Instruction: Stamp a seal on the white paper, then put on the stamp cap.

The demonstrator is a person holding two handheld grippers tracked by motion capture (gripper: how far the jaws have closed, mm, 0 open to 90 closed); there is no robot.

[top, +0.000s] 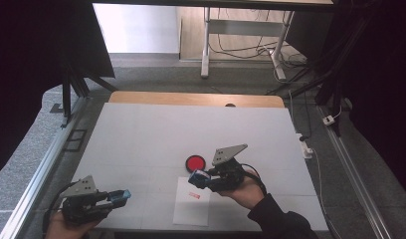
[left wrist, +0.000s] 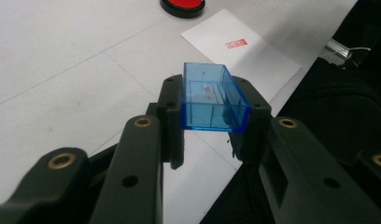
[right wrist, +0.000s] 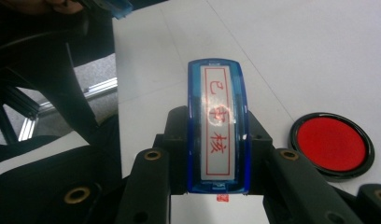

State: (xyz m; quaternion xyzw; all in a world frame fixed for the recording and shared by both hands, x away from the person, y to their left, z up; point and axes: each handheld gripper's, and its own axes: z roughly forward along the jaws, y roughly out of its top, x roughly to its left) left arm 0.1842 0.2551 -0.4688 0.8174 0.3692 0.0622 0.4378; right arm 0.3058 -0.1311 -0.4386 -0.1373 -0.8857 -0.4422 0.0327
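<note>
My right gripper [top: 199, 178] is shut on a blue stamp [right wrist: 218, 126] whose white label carries red characters; it hovers just above the white paper sheet [top: 192, 209]. A red stamp mark [top: 193, 194] shows on that sheet, near its top. The round red ink pad [top: 195, 162] lies on the table just beyond the sheet. Near the table's front left corner my left gripper [top: 119, 196] is shut on a clear blue stamp cap [left wrist: 215, 99], held above the table surface. The paper [left wrist: 254, 56] with its mark [left wrist: 236, 44] and the ink pad [left wrist: 183, 5] lie beyond the cap.
The work surface is a white mat [top: 156, 134] over a wooden table. Metal rails [top: 42, 169] run along both sides. Table legs and cables [top: 251, 50] stand on the floor behind. A dark sleeve [top: 280, 219] comes in at the bottom right.
</note>
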